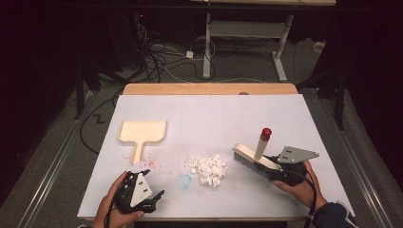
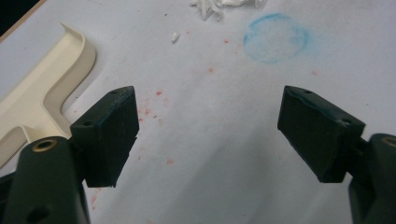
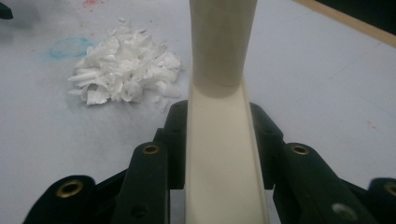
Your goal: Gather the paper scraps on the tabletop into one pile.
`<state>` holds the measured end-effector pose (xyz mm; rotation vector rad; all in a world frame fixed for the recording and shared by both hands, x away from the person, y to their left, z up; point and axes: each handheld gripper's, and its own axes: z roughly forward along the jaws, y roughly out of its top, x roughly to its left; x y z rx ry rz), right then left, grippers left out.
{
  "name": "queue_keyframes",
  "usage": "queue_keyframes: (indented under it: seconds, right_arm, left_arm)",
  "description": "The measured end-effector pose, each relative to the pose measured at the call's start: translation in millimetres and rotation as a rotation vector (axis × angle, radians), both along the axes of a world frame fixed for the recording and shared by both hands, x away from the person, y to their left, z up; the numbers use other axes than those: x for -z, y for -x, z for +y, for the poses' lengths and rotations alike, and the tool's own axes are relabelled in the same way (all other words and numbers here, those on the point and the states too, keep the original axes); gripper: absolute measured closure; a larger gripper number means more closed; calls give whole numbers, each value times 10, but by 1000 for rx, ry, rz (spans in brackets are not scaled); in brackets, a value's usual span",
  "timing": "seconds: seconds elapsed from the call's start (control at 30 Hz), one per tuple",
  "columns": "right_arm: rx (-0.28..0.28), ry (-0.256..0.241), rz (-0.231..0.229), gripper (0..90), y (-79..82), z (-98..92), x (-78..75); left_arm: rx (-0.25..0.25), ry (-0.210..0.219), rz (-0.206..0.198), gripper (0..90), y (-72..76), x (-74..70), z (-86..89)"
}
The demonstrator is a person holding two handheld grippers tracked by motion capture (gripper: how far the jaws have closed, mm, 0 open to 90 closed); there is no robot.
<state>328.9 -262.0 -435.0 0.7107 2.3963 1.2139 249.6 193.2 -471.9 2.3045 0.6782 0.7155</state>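
Note:
A cream dustpan lies flat at the left of the white sheet, its handle pointing toward me. A heap of white paper scraps sits in the middle, also in the right gripper view. My right gripper is shut on the rear end of a cream brush, bristles down just right of the scraps, its red-capped handle standing up. In the right gripper view the brush body runs between the jaws. My left gripper is open near the front edge, below the dustpan handle, jaws wide apart over bare sheet.
A blue chalk circle and red specks mark the white sheet between my left gripper and the scraps. The wooden table edge shows at the far side. Beyond it, cables and a desk frame stand on the floor.

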Motion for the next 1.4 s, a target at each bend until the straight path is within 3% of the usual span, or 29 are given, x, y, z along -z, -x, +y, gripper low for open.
queue_keyframes:
  seconds: [0.23,0.47,0.67,0.8,0.93,1.1,1.4]
  right_arm:
    - [28,-3,23,681,-67,165,11]
    - [90,-41,36,681,-94,597,71]
    - [77,-90,36,681,-70,930,99]
    - [61,-77,12,681,-34,1010,73]
    - [96,-50,-22,681,-40,880,12]
    - [130,-90,-40,681,-45,575,-124]
    - [129,-104,-29,681,78,56,-286]
  left_arm:
    - [5,-10,6,196,-12,9,-20]
    - [13,-14,12,197,-14,13,-39]
    - [17,-12,2,197,2,6,-44]
    - [16,-15,1,197,1,6,-33]
    - [16,-12,-3,196,10,1,-34]
    - [6,-8,-4,193,4,-2,-17]
    - [-15,3,-19,192,15,-24,-1]
